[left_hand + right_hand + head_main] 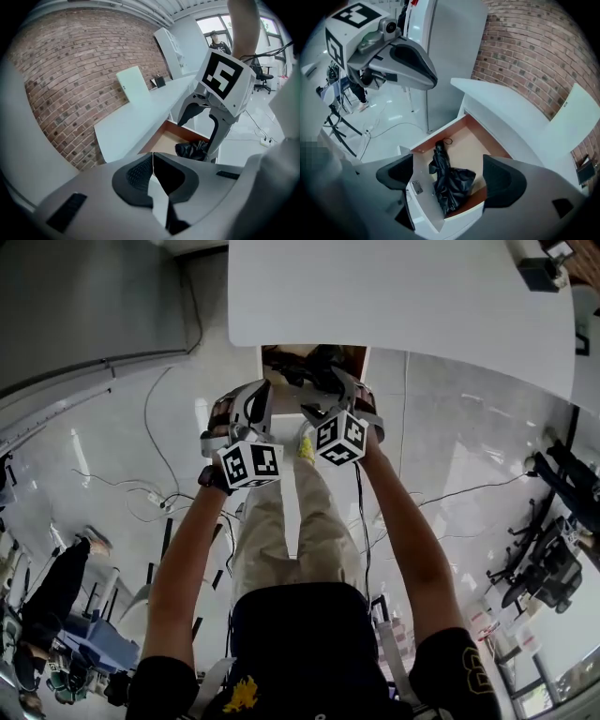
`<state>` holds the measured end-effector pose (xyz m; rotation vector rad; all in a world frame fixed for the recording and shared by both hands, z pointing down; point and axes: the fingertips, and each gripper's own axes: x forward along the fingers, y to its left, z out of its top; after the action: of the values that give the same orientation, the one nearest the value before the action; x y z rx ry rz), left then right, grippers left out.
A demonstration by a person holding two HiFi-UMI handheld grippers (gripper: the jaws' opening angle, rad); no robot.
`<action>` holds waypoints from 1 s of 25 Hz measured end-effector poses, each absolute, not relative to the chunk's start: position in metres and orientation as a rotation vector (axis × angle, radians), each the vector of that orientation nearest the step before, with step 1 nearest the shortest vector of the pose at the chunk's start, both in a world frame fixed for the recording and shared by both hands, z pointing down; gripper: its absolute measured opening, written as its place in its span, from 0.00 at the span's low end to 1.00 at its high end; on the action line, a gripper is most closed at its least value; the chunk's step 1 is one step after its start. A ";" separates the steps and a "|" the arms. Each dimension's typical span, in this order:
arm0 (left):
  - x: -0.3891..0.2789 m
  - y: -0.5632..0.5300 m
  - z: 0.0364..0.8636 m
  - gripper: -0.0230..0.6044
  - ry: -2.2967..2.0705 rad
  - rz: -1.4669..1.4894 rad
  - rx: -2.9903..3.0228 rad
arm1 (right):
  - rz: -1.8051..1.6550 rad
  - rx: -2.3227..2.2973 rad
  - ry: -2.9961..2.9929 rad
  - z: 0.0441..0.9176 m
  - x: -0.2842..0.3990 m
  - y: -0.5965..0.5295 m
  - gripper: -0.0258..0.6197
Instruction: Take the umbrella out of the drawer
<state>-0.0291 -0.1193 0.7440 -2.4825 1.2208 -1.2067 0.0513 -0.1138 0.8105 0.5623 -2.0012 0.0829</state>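
The black umbrella (449, 187) lay in the open drawer (483, 135), lower centre of the right gripper view. The right gripper (450, 175) gaped wide and empty. The left gripper (153, 165) was pressed together on nothing.

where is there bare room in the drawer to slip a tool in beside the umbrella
Bare drawer floor lies between the umbrella and the edge of the desk top, widest near the strap. It is crowded along the white drawer front, where the bunched canopy sits close against it.

White desk (511, 108) against a brick wall (525, 51), glossy floor (94, 474)
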 end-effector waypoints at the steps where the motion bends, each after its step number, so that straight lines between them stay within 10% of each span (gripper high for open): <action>1: -0.029 -0.119 0.755 0.07 1.231 -1.217 -2.497 | 0.072 0.555 -1.981 0.824 0.054 -0.113 0.78; 25: -0.022 -0.115 0.832 0.07 1.256 -1.309 -2.549 | -0.092 0.406 -1.719 1.016 0.084 -0.116 0.75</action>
<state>-0.0217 -0.1149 0.8322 -2.5485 1.2559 -1.3091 0.0837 -0.1159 1.0163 0.4057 -1.7189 -0.0923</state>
